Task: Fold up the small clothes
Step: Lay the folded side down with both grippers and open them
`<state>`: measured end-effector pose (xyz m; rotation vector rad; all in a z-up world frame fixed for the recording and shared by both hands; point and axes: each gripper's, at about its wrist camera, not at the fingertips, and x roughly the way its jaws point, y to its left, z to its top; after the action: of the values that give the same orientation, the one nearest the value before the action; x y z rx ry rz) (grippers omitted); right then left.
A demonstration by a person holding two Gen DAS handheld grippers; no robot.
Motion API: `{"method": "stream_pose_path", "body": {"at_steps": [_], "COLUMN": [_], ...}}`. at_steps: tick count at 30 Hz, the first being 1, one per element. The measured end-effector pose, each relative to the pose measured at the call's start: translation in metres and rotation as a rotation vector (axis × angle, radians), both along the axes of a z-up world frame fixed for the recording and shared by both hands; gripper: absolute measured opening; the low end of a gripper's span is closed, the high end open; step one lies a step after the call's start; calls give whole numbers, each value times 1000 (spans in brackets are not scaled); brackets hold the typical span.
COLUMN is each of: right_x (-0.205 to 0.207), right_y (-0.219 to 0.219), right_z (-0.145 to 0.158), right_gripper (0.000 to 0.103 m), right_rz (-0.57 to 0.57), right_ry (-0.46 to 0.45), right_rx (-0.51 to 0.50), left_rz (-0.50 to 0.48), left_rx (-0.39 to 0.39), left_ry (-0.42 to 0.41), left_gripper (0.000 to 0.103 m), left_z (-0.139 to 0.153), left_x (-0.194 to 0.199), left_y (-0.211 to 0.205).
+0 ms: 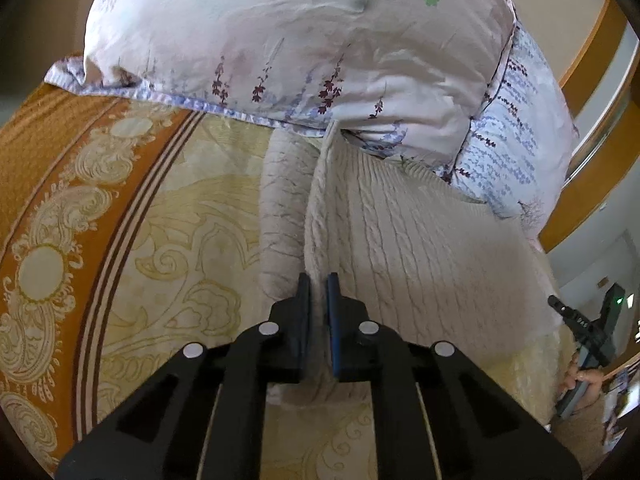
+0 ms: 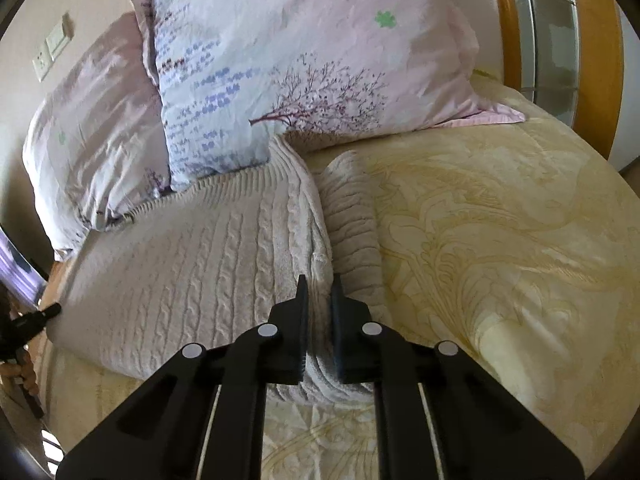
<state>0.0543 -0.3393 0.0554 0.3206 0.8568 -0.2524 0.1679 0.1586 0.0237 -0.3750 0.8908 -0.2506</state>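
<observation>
Both grippers: left gripper point(image 1: 319, 280) and right gripper point(image 2: 319, 282), jaws nearly closed, each pinching an edge
Garment: cream cable-knit sweater point(image 2: 208, 256) flat on yellow patterned bedspread point(image 2: 500, 240), against floral pillows point(image 2: 288, 80)
Risk: thick knit slipping out mid-fold, imo

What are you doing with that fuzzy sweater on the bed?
A person is folding a cream cable-knit sweater on the yellow patterned bedspread, using two handheld grippers. The left gripper pinches the sweater's left edge, and the right gripper pinches its right edge beside the sleeve. The sweater's far end reaches up to the two floral pillows. No fold has been carried over yet.
</observation>
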Motion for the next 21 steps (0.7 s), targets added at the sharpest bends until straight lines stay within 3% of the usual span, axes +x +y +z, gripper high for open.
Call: {"method": "stream_pose_path", "body": {"at_steps": [11,21], "right_x": [-24,-31], "right_y": [6,12], "right_z": [9,-16], "right_gripper": [10,10], "right_rz": [-24,-82], "right_ry": [-5,85], "right_rx": [16,-12], "left_rz": [-24,-36], "left_rx": [-36,-15], "left_ry": [1,22], "left_gripper": [7,7], "left_z": [4,-7], "left_x": [-16,-20], "left_y": [7,8]}}
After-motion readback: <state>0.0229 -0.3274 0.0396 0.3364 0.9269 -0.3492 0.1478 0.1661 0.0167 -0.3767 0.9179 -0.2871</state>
